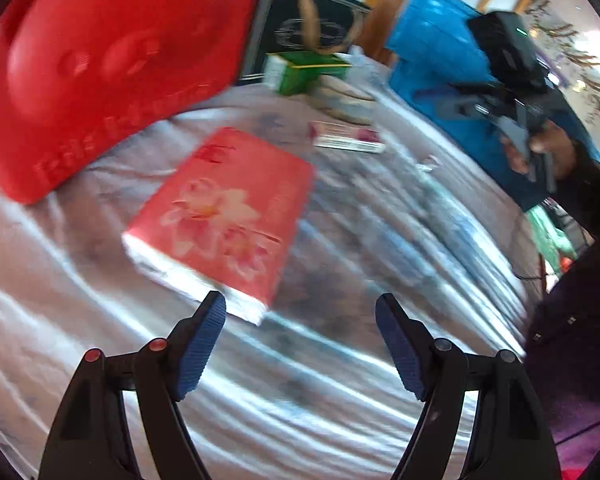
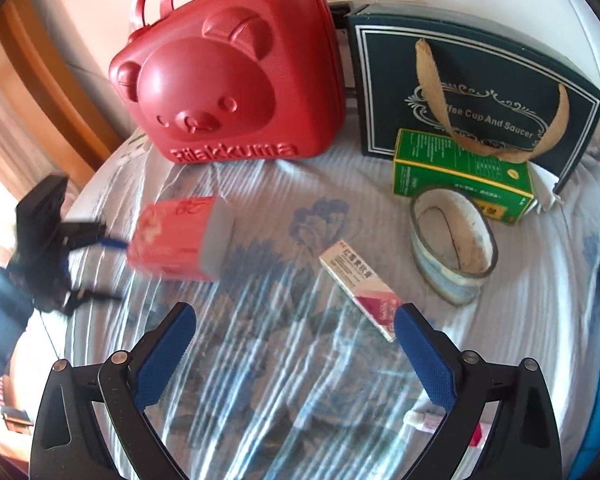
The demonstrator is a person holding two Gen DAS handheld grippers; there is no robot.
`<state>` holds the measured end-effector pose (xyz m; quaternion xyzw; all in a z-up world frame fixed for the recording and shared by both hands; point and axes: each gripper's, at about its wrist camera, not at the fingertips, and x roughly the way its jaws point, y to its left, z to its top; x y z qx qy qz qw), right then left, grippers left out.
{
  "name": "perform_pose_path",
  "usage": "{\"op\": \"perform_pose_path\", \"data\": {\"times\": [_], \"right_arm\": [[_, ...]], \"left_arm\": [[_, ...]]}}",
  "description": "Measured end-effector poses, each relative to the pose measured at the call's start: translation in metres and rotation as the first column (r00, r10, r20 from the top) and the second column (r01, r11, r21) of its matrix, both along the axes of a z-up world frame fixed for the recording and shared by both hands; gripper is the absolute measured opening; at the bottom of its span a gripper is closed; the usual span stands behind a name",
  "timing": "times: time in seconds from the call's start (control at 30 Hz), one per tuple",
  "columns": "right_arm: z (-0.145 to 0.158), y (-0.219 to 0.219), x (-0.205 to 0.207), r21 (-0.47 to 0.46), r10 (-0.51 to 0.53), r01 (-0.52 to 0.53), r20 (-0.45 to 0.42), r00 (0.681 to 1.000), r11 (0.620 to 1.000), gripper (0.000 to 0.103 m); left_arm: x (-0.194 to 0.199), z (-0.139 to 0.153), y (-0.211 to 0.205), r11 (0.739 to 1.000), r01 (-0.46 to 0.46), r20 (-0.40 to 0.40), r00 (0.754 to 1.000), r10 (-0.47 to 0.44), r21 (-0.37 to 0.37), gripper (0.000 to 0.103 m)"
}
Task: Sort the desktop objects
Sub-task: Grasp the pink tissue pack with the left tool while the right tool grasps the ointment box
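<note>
My left gripper (image 1: 300,308) is open and empty, just short of the near corner of a red tissue pack (image 1: 224,208) that lies flat on the cloth. The same pack (image 2: 172,240) shows in the right wrist view, with the left gripper (image 2: 100,268) at its left side. My right gripper (image 2: 296,318) is open and empty above the cloth, its right fingertip next to a small white and red medicine box (image 2: 360,284). That box (image 1: 346,138) also lies beyond the pack in the left wrist view.
A red bear-face case (image 2: 228,72) and a dark gift bag (image 2: 472,92) stand at the back. A green box (image 2: 464,176) and a tape roll (image 2: 452,240) lie at the right. A small tube (image 2: 432,424) lies under my right finger. A blue bag (image 1: 440,80) is at the right.
</note>
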<state>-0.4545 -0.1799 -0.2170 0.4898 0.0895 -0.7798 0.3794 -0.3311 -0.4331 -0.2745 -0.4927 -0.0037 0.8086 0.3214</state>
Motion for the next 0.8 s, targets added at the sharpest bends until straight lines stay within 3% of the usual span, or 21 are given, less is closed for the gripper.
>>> {"op": "perform_pose_path", "data": {"times": [0.07, 0.13, 0.27, 0.33, 0.43, 0.63, 0.7, 0.8], "right_arm": [[0.001, 0.007, -0.002, -0.016, -0.026, 0.026, 0.006, 1.0, 1.0, 0.101], [0.002, 0.01, -0.005, -0.026, -0.053, 0.053, 0.014, 0.999, 0.998, 0.101], [-0.002, 0.015, -0.009, -0.034, -0.081, 0.083, 0.044, 0.996, 0.996, 0.101], [-0.004, 0.016, -0.01, -0.038, -0.084, 0.085, 0.038, 0.996, 0.996, 0.101], [-0.013, 0.012, -0.01, 0.002, -0.072, 0.072, -0.004, 0.997, 0.997, 0.101], [-0.04, -0.018, -0.016, 0.154, 0.109, -0.093, -0.095, 0.99, 0.984, 0.099], [-0.053, -0.024, -0.026, 0.21, 0.127, -0.107, -0.084, 0.988, 0.972, 0.078], [-0.07, -0.031, -0.039, 0.26, 0.154, -0.134, -0.058, 0.986, 0.956, 0.065]], "left_arm": [[0.021, 0.008, 0.028, 0.993, 0.07, -0.08, 0.994, -0.078, -0.099, 0.076], [0.024, 0.015, 0.037, 0.981, 0.067, -0.127, 0.988, -0.091, -0.179, 0.076], [-0.004, 0.031, 0.02, 0.961, -0.09, -0.198, 0.979, 0.038, -0.262, 0.076], [-0.025, 0.028, 0.014, 0.958, -0.132, -0.166, 0.982, 0.091, -0.255, 0.076], [-0.047, 0.014, 0.015, 0.97, -0.103, -0.106, 0.991, 0.081, -0.22, 0.076], [-0.07, 0.001, 0.024, 0.963, -0.118, -0.066, 0.992, 0.105, -0.243, 0.077], [-0.076, -0.003, 0.026, 0.958, -0.119, -0.042, 0.993, 0.112, -0.261, 0.082], [-0.082, -0.007, 0.024, 0.961, -0.106, -0.008, 0.994, 0.108, -0.256, 0.086]]}}
